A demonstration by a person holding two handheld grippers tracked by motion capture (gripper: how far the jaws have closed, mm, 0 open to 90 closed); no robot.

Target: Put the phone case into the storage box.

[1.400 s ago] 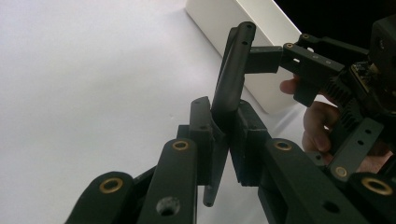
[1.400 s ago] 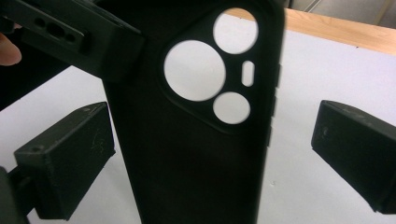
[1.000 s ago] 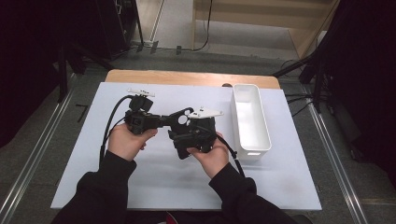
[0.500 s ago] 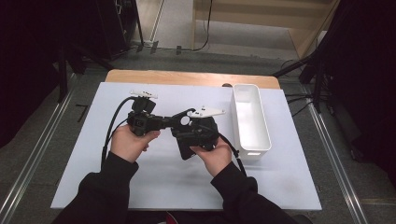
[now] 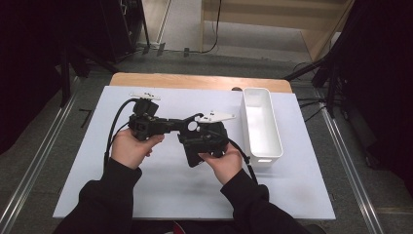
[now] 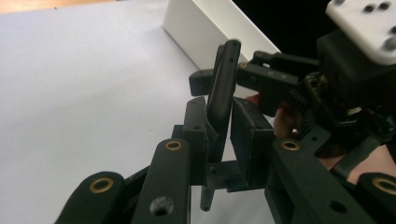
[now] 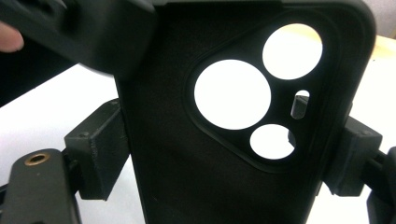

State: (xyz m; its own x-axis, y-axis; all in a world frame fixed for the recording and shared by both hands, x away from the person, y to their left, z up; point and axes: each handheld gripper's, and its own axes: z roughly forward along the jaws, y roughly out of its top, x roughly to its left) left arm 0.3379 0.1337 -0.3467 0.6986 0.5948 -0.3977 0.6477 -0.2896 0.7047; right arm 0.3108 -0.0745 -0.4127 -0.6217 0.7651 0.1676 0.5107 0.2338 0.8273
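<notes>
A black phone case with round camera cut-outs is held above the white table between both grippers. My left gripper is shut on the case's thin edge, and in the left gripper view the case stands edge-on between the jaws of the left gripper. My right gripper is shut across the case's width. In the right gripper view the case's back sits between the two pads of the right gripper. Each gripper is held by a hand in a dark sleeve.
A long white bin lies on the white table cover to the right of the grippers, its wall just beyond the case. A strip of wooden tabletop runs along the far edge. Dark floor and metal rails surround the table.
The right hand and the case have drifted slightly to the right. Both grips on the case look unchanged.
</notes>
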